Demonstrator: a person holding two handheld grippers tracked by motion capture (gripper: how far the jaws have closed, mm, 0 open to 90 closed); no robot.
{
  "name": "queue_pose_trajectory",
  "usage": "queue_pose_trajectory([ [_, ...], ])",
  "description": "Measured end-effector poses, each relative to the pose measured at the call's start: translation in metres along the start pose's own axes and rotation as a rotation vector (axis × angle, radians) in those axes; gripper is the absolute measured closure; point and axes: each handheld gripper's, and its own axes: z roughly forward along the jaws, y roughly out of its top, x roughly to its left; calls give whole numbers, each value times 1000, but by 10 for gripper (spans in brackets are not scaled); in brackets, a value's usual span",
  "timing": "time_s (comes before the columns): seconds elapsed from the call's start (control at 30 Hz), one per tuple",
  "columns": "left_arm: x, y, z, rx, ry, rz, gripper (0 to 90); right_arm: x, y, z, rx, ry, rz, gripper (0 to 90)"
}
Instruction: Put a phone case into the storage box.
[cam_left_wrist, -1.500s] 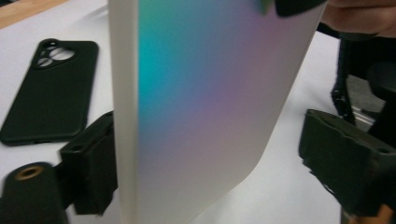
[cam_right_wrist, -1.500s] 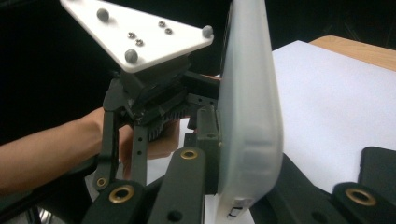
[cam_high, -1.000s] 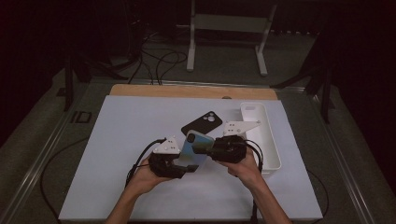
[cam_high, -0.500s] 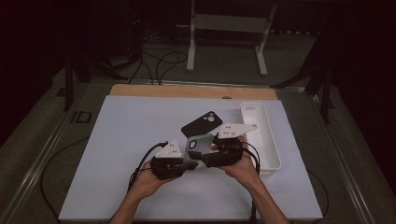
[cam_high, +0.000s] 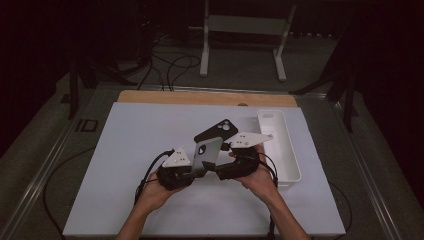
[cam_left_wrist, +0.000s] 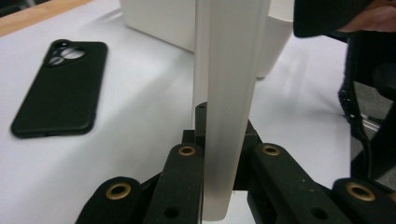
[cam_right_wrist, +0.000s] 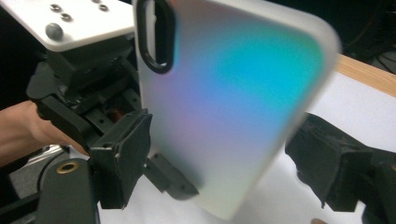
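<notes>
Left gripper (cam_high: 192, 172) jaws clamped on case (cam_high: 206, 152) bottom edge; case held upright above tabletop (cam_high: 125, 150) centre. Right gripper (cam_high: 220, 170) jaws just opening, case between, pads clear. Risk: thin edge-grip slips, case tips onto black case (cam_high: 216, 131) at 12 o'clock or tray (cam_high: 280, 145) at 2.

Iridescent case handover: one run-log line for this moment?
left gripper: shut on iridescent case, upright | right gripper: jaws just opened, astride case, pads off | black case: flat on mat | tray: right
</notes>
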Motion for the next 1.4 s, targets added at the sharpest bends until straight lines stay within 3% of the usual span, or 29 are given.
queue_pose_trajectory([
  [0.4,8,-4,0,-12,121,-76,858,-4,-1,-1,-12,-76,52,168],
  [0.57,10,-4,-2,-20,166,-93,857,-4,1,1,-12,-89,76,98],
  [0.77,9,-6,-2,-39,213,-103,857,0,6,5,-21,-128,91,85],
  [1.03,6,-7,2,-53,232,-110,857,3,16,11,-65,-136,136,86],
  [1.4,-2,-6,9,-47,260,-84,857,7,24,24,-95,-151,174,94],
])
